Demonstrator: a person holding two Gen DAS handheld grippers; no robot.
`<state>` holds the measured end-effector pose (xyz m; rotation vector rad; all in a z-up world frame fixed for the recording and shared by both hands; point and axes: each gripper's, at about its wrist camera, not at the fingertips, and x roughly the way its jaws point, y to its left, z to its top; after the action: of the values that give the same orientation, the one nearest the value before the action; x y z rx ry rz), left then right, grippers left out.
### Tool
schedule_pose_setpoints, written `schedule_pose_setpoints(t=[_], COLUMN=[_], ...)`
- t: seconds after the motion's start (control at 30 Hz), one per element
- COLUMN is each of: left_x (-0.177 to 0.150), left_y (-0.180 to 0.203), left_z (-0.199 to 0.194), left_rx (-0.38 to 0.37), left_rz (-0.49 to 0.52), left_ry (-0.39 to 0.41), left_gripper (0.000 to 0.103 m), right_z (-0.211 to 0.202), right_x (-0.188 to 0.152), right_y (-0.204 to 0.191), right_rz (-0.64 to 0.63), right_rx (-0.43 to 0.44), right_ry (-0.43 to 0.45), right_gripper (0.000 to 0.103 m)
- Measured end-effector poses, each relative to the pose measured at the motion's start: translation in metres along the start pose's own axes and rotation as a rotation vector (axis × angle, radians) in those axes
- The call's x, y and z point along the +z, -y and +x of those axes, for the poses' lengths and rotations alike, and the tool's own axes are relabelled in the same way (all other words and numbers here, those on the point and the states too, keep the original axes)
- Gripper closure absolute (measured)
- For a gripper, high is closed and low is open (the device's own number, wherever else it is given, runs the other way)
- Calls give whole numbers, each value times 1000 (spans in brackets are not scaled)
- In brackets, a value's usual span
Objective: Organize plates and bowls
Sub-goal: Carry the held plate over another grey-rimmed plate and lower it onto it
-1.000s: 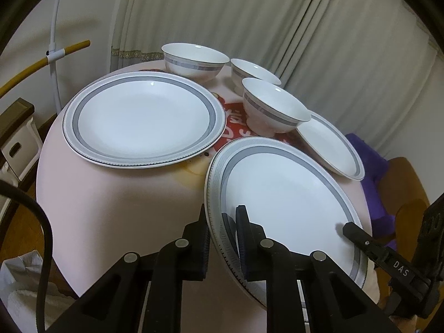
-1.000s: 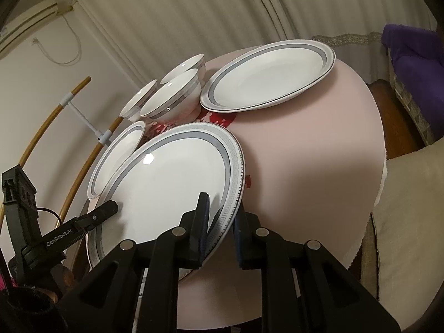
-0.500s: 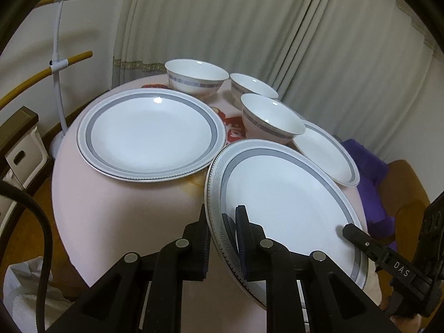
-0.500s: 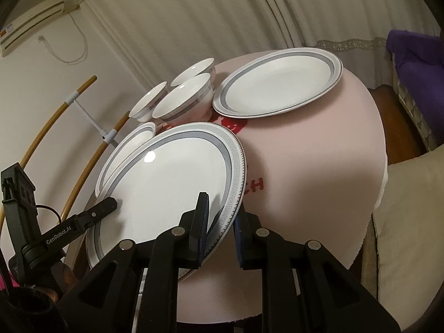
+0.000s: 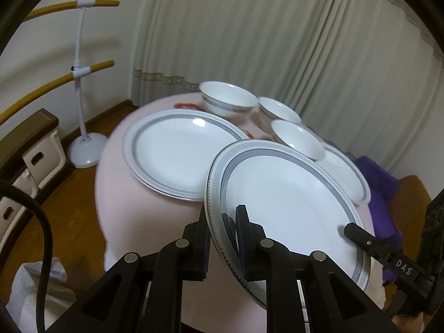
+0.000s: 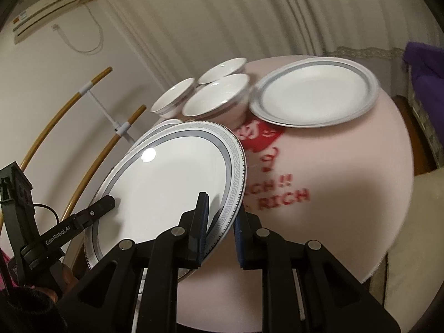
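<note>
- Far left: large plate [image 5: 177,152] rests on the round table [image 5: 133,211], awaiting stacking.
- Middle: left gripper [image 5: 222,238] and right gripper [image 6: 220,223] clamp the Greek-key plate [image 5: 283,202], lifted.
- Right: three bowls [image 5: 227,101] and small plate [image 5: 347,174] remain unstacked.

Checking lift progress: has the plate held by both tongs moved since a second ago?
Yes. The held plate has risen off the pink table; its far rim now overlaps the nearest bowl.
</note>
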<state>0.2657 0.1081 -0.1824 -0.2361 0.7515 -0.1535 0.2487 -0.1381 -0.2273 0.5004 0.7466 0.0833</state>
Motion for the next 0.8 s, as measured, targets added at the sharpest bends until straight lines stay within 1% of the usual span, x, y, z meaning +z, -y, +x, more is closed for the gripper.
schedule_pose_setpoints(t=[0.13,0.33,0.63,0.8], left_x=[2,8,15,24], left_y=[-12,-31,-47,-51], left_z=[-10,-10,7,26], left_rx=[38,87,129,137], left_rz=[-13,-38,-70,-88], left_ry=[19,33,34,29], left_gripper=[89,89,88,88], right_z=[13,41,76,91], right_x=[7,18,31,35], right_y=[-18,-41,-64,-73], right_rz=[-30,-70,-116,-137], right_rx=[30,50,49,45], right_ry=[-11,-32,-59,-75], right_gripper=[86,86,86,86])
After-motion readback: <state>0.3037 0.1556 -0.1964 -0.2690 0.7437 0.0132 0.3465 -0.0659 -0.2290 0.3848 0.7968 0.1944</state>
